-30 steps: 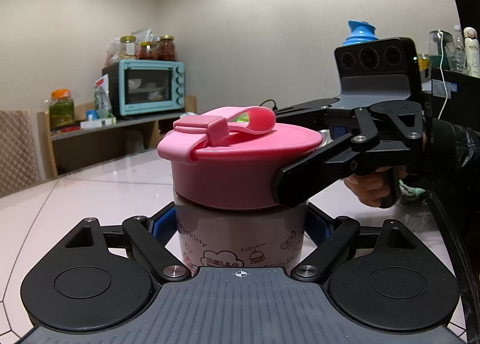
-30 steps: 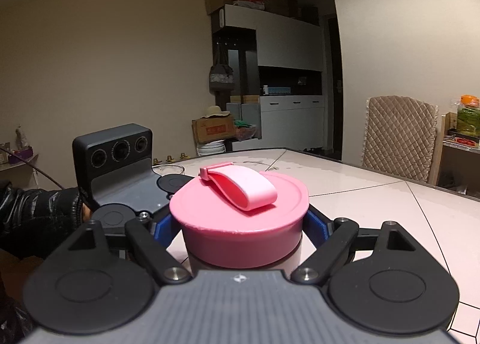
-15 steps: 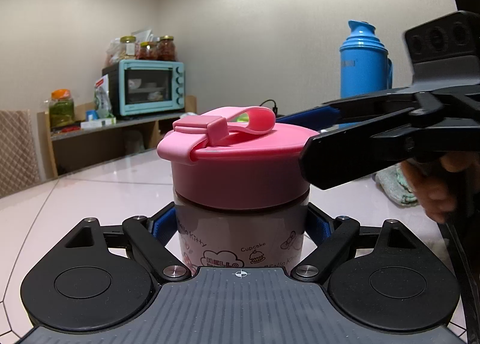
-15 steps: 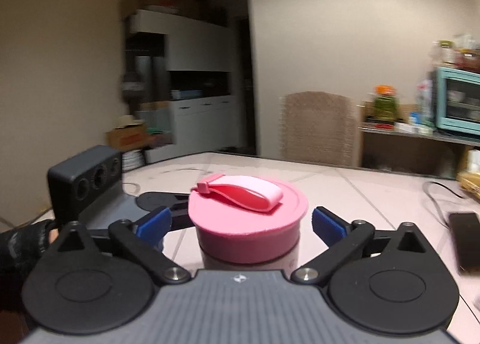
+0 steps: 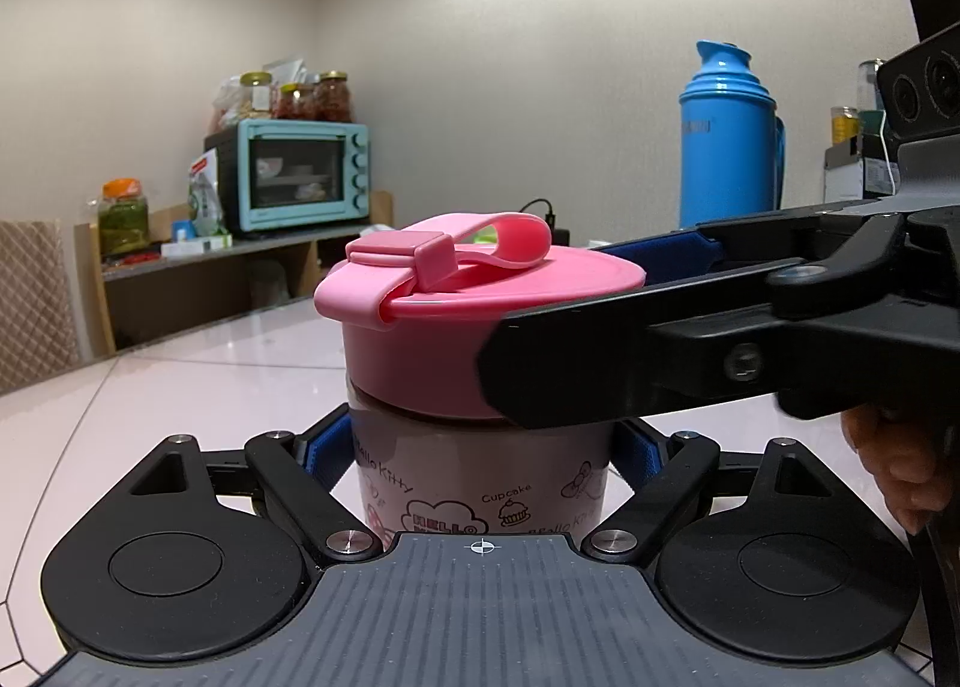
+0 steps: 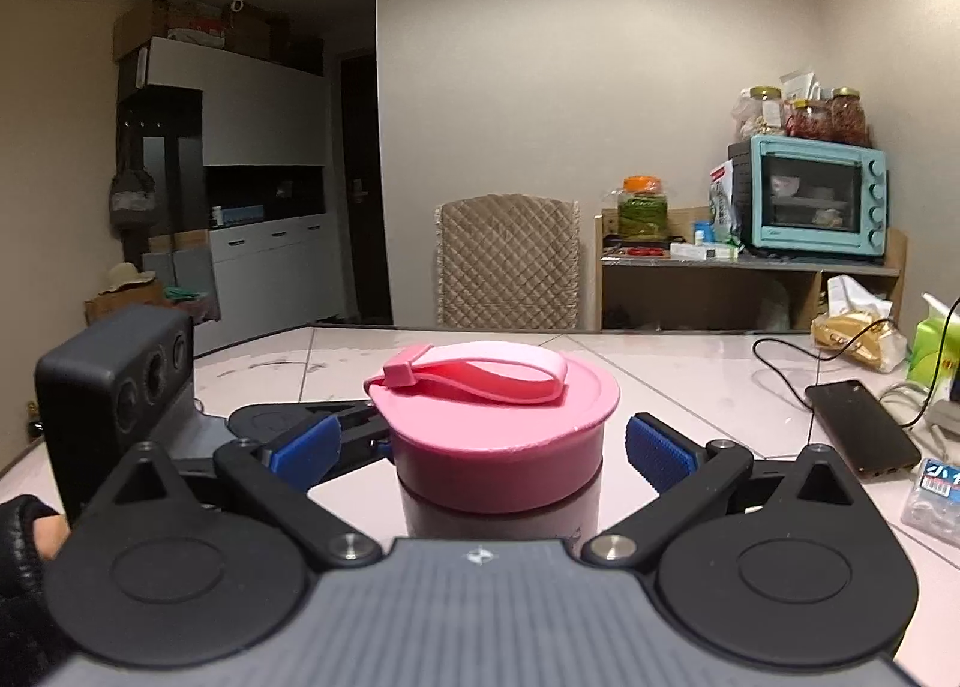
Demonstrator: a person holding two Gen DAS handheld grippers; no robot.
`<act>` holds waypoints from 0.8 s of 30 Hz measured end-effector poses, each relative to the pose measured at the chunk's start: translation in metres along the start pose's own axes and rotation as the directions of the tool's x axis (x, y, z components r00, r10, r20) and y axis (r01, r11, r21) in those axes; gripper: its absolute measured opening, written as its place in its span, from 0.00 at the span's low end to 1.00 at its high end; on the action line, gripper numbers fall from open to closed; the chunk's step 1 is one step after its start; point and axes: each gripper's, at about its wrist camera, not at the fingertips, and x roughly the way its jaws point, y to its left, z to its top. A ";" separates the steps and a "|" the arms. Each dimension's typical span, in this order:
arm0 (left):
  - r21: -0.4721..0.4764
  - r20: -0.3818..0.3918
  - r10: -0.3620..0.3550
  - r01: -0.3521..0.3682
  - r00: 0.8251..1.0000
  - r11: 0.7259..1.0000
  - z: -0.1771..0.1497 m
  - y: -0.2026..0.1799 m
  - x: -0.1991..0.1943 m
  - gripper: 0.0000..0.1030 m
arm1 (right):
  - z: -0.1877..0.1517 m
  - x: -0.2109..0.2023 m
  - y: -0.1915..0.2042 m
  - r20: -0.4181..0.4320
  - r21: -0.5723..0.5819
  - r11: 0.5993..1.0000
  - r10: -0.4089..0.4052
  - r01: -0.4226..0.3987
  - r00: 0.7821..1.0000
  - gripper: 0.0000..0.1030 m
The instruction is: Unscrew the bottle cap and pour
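The bottle stands upright on the pale tiled desk, its printed body grasped low down by the left gripper, whose blue fingers press on both sides. Its pink cap, strap folded across the top, sits on the neck. The right gripper has its fingers released, spread wide on either side of the cap and clear of it.
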 end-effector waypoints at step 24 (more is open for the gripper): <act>-0.001 0.000 -0.001 0.001 1.000 1.000 -0.001 0.001 0.000 0.87 | -0.003 0.013 0.004 -0.015 0.005 0.998 -0.064 0.064 0.998 0.88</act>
